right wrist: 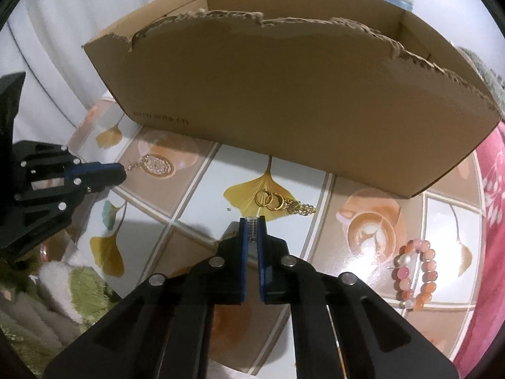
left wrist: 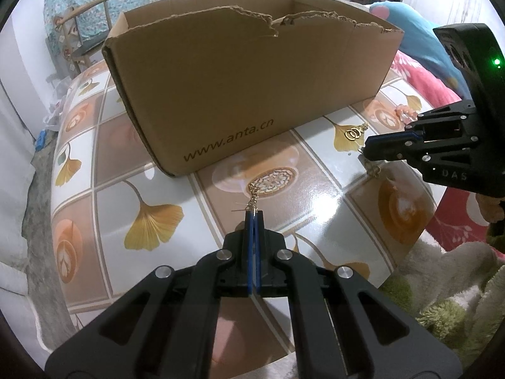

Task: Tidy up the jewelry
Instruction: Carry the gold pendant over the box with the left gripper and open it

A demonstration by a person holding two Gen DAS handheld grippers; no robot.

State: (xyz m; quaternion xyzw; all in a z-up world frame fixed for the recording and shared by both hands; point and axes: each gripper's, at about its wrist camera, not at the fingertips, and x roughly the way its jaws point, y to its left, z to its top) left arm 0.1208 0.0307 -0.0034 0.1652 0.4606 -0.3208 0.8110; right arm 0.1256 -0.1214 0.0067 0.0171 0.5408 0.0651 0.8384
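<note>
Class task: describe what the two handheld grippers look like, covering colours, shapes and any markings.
Left gripper and right gripper match: black angular linkage frames with triangular cut-outs, round silver pivot pins, and narrow fingers lined with blue pads. The right one's body shows a green light and faint embossed letters.

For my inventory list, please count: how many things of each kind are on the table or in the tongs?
Cardboard box: 1
Pink bead bracelet: 1
Round gold pendant, held in left tongs: 1
Gold hoop cluster, on the table: 1
Small silver piece, held in right tongs, kind unclear: 1
Total: 5
</note>
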